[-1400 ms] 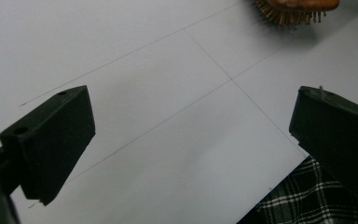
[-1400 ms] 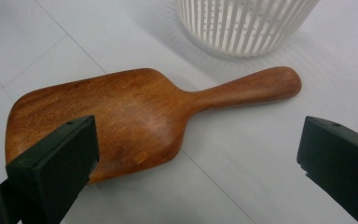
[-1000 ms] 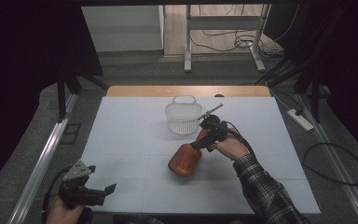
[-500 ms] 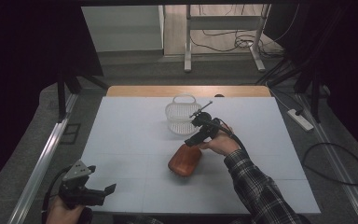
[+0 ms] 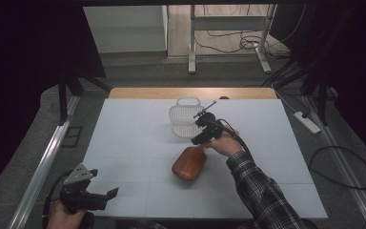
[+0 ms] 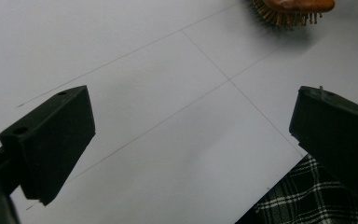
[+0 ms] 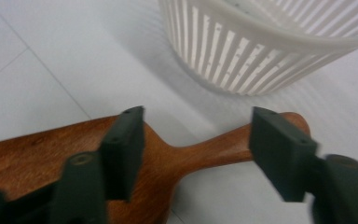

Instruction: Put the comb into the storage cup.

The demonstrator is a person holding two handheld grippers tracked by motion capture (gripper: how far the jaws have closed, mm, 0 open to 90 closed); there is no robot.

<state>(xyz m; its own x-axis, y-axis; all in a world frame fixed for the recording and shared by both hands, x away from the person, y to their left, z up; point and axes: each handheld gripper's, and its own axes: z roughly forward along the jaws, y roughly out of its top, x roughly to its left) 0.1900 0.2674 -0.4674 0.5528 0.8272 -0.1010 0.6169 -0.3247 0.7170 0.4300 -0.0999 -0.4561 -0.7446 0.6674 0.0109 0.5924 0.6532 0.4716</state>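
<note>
Hairbrush (image 5: 189,163) mid-frame beside the basket (image 5: 183,120), not yet lifted, right gripper (image 7: 193,149) just closing astride its handle, pads not touching, left gripper (image 5: 106,196) gaping idle lower left.

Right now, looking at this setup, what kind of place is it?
Probably a lab or recording workspace, not a home: a white gridded table ringed by dark curtains, loose cables and a power strip on the grey floor, and a hairbrush and plastic basket laid out as props.
</note>
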